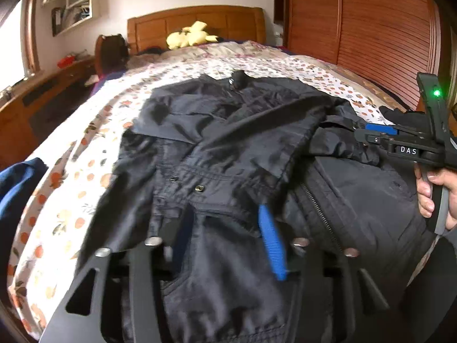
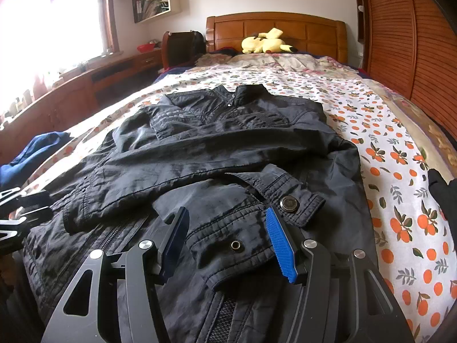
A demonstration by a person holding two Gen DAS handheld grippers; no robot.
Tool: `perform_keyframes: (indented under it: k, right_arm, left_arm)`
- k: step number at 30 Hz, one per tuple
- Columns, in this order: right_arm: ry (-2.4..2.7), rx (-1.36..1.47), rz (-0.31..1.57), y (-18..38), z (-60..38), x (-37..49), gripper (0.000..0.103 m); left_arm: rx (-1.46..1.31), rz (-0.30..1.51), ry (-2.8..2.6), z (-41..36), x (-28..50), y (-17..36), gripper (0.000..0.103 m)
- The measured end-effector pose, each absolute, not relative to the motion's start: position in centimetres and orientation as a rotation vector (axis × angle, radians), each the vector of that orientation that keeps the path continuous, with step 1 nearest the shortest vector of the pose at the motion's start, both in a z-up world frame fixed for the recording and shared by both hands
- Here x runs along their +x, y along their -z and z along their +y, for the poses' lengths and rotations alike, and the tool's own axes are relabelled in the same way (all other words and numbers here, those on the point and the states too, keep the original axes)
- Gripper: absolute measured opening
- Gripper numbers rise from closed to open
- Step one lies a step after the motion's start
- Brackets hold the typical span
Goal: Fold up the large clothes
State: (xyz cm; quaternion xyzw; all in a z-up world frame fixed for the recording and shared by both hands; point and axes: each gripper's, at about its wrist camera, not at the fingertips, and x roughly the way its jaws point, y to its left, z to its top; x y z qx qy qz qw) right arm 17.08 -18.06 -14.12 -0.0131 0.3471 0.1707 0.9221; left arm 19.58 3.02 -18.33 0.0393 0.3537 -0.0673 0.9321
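The black jacket (image 2: 217, 154) lies flat on the bed (image 2: 400, 200), collar toward the headboard, with both sleeves already crossed over the chest. My right tongs (image 2: 227, 241) are wide open, and the cuff (image 2: 245, 228) of the upper sleeve lies between the fingers, but they do not press it. My left tongs (image 1: 225, 238) are also spread wide over the lower left part of the jacket, holding nothing. I think the danger is the smooth, slippery cloth: if I close on the cuff only, the sleeve can be pulled away and the fold opens. If I lift the hem unevenly, the heavy zipper (image 2: 114, 234) side may sag and the sleeves slide off. The blue garment (image 2: 31, 151) nearby could be caught too.
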Motion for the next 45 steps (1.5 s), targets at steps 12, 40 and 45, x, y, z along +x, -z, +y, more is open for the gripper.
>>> perform_keyframes:
  k: [12, 40, 45]
  right_arm:
    - [-0.337, -0.037, 0.721, 14.3, -17.8, 17.1, 0.054]
    - [-0.309, -0.06, 0.725, 14.9, -17.7, 17.0, 0.055]
    - [-0.3, -0.071, 0.73, 14.9, -18.3, 16.6, 0.06]
  left_arm:
    - [0.055, 0.656, 0.053, 6.4, 16.6, 16.4, 0.1]
    - [-0.002, 0.759, -0.026, 12.7, 14.6, 20.3, 0.1]
    - [-0.018, 0.789, -0.016, 12.9, 14.8, 21.3, 0.1]
